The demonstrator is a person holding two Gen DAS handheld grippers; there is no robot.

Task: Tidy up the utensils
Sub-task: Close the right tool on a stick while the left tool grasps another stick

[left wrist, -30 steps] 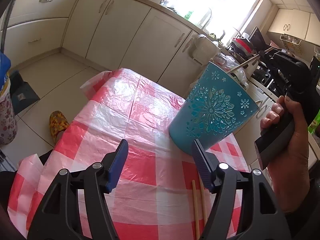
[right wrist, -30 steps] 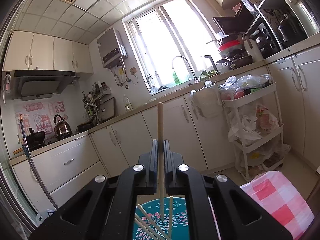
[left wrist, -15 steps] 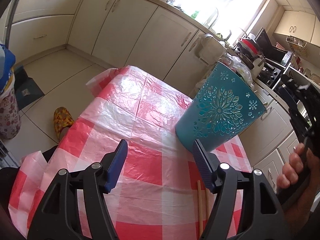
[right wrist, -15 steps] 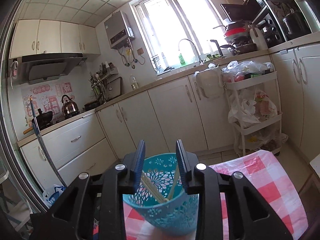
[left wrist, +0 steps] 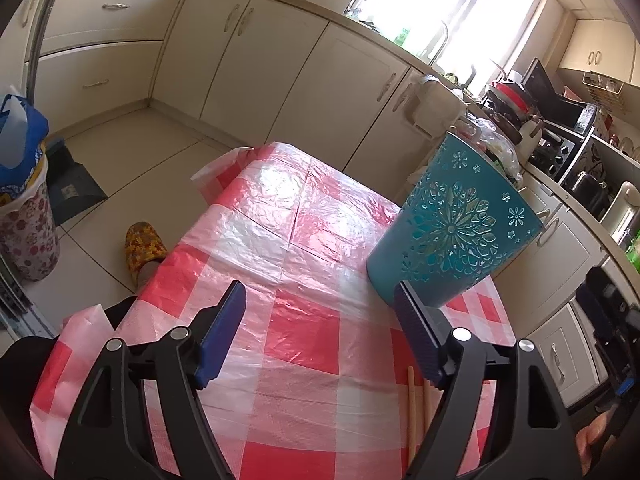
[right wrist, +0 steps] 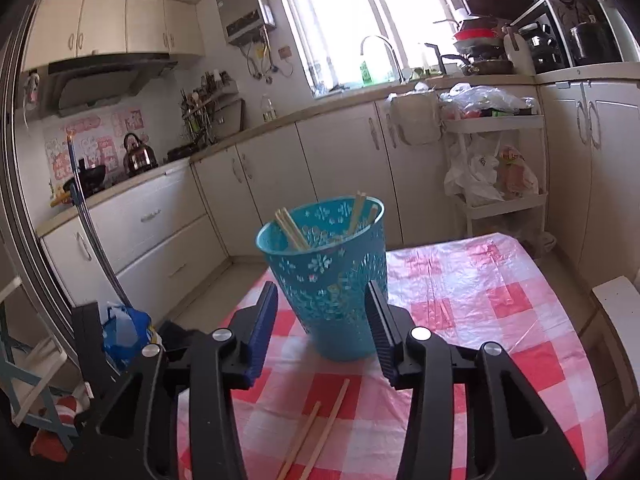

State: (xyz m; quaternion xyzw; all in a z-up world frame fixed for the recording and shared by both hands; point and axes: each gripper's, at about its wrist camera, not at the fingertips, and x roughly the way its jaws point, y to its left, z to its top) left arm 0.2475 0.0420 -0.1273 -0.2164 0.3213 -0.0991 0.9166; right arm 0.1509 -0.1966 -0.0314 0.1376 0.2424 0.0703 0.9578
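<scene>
Both claws are spreading with nothing between the pads: the right gripper (right wrist: 322,334) hangs above two loose chopsticks (right wrist: 316,432) lying on the red-checked tablecloth (right wrist: 480,304), and the left gripper (left wrist: 320,340) hovers over the same cloth. Just beyond stands the upright teal cup (right wrist: 326,276), with several chopsticks inside. No writing is readable on the far pink wall stickers (right wrist: 88,148).

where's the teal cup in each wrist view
Left wrist: teal cup right of centre, tilted by the lens, just beyond the right finger.
Right wrist: centre, upright, chopsticks inside.
Shared landmark: two loose chopsticks on the checked tablecloth.
</scene>
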